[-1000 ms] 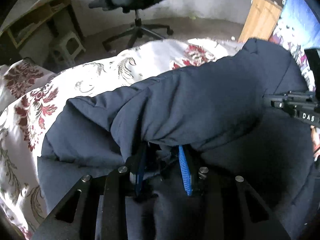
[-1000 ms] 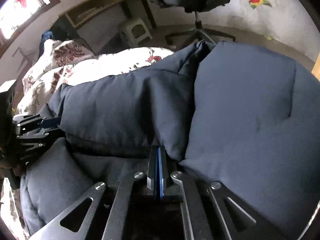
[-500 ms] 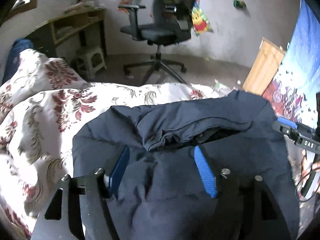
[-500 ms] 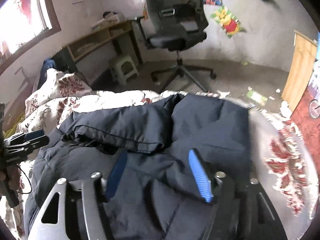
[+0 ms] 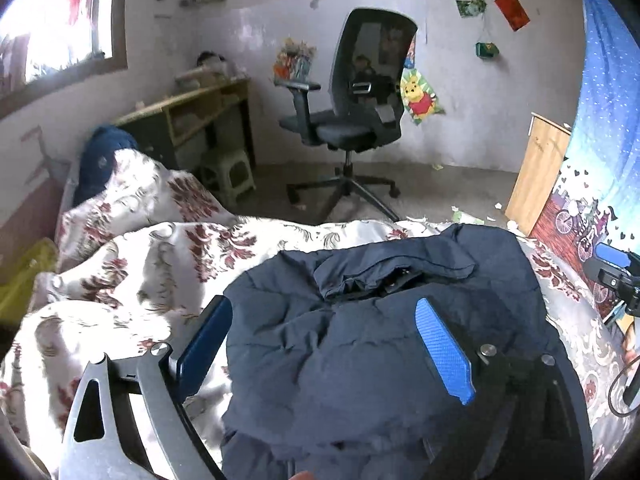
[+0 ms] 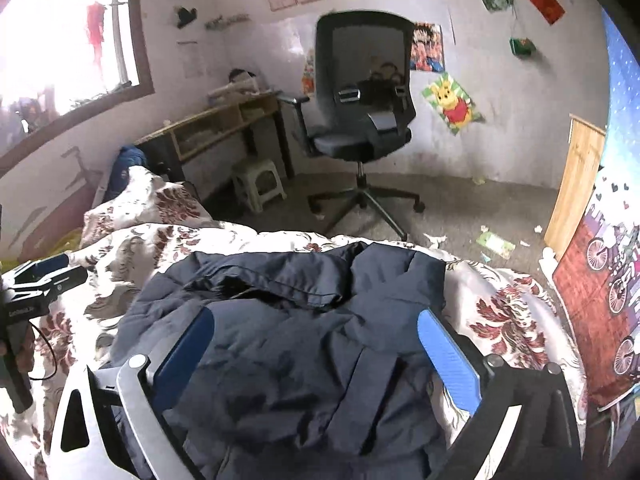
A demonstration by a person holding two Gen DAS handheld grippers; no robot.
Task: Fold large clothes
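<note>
Garment: a dark navy padded jacket (image 5: 360,344) lies bunched on the bed, on a floral bedspread (image 5: 132,264), with one flap folded across its far half.
Left tongs (image 5: 324,344): spread wide, blue pads either side of the jacket's near bulge, gripping nothing; whether they touch the cloth I cannot tell.
Right tongs (image 6: 316,348): equally wide open over the jacket (image 6: 304,344), nothing between the pads but loose fabric lying below.
Room: an office chair (image 6: 360,120) stands beyond the bed, well apart from the work.
Handling, as a judgement: the quilted fill looks soft and puffy, so it should spring back and resist a crisp crease; bulky but probably not heavy. The shell looks smooth and may slide off the pads if only a thin layer is pinched.
Where to hold: a hem or seamed edge, such as the stitched border of the folded flap (image 6: 276,280), would likely give firmer purchase than the puffy middle.
Risk: grabbing one layer could drag the fold open.
</note>
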